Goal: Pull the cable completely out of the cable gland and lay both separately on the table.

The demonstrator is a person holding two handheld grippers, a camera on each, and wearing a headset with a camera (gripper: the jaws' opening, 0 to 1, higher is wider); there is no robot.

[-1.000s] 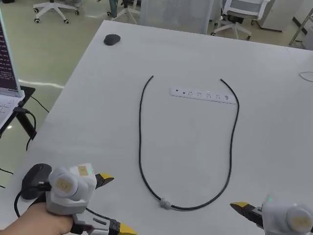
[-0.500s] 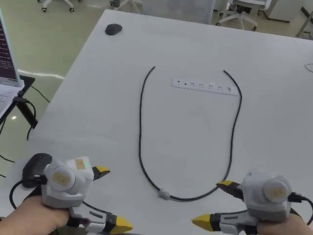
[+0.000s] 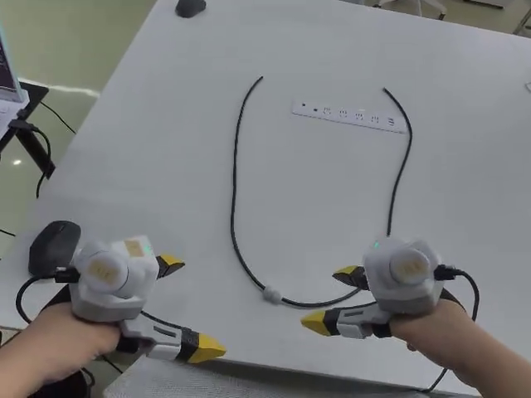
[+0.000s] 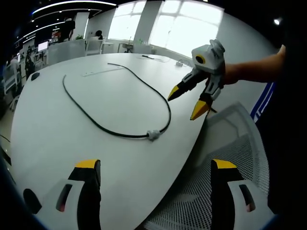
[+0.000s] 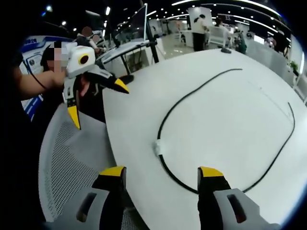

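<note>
A long black cable (image 3: pixel 235 199) lies in a U on the white table (image 3: pixel 332 199), with the small grey cable gland (image 3: pixel 271 293) threaded on its near bend. My left gripper (image 3: pixel 189 307) is open at the table's near edge, left of the gland. My right gripper (image 3: pixel 326 297) is open just right of the gland and over the cable's bend. In the left gripper view the gland (image 4: pixel 153 134) lies ahead of the open jaws, with the right gripper (image 4: pixel 184 105) beyond it. In the right gripper view the gland (image 5: pixel 157 147) sits just ahead between the jaws, and the left gripper (image 5: pixel 98 105) is to the left.
A white power strip (image 3: pixel 350 115) lies across the top of the U. A black mouse (image 3: pixel 189 7) rests at the far edge, another black mouse (image 3: pixel 51 247) beside the left hand. A mesh chair seat (image 3: pixel 166 381) lies below the near table edge.
The head camera has tilted down. My right gripper has come up and left into view, close to the gland, its jaws open. The left gripper has stayed about where it was.
</note>
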